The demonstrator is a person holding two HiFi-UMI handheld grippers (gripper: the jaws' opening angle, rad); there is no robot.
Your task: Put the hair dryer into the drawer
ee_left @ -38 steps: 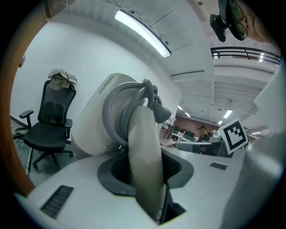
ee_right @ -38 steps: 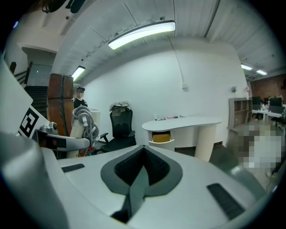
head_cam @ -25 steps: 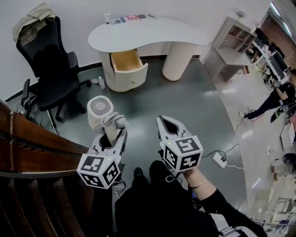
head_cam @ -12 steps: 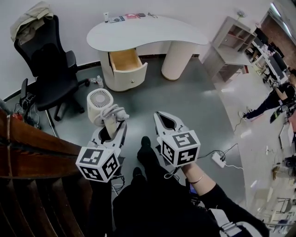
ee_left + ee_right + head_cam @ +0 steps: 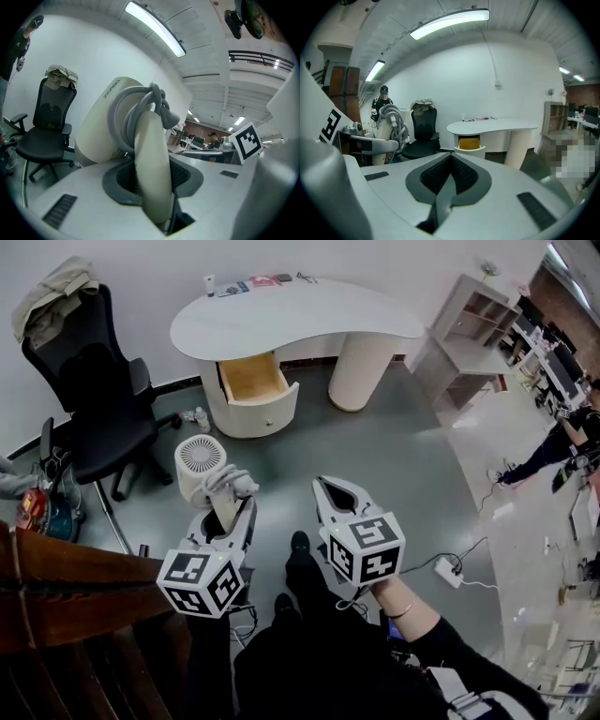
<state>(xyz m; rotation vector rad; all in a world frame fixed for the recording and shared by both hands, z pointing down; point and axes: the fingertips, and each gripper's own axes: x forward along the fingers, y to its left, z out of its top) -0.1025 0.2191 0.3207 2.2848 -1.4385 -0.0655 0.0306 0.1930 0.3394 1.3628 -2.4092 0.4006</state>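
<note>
The cream hair dryer (image 5: 201, 461) has its grey cord wound round the handle, and my left gripper (image 5: 229, 510) is shut on that handle, holding it upright above the floor. In the left gripper view the handle (image 5: 151, 168) stands pinched between the pads, with the barrel (image 5: 101, 131) behind it. My right gripper (image 5: 334, 487) is shut with nothing in it; its pads meet (image 5: 445, 183). Ahead, the drawer (image 5: 253, 379) in the white desk (image 5: 309, 313) stands pulled out, its wooden inside showing. The right gripper view shows the same drawer (image 5: 469, 142) and, at the left, the hair dryer (image 5: 390, 120).
A black office chair (image 5: 94, 381) with a jacket on its back stands left of the desk. A bottle (image 5: 199, 418) stands on the floor by the drawer. A power strip (image 5: 448, 570) and cable lie at the right. A wooden railing (image 5: 56, 577) runs at the lower left. White shelves (image 5: 469, 334) stand at the right.
The person has stepped forward towards the desk; the wooden railing has dropped back to the lower left. Both grippers keep their pose, the hair dryer still in the left one.
</note>
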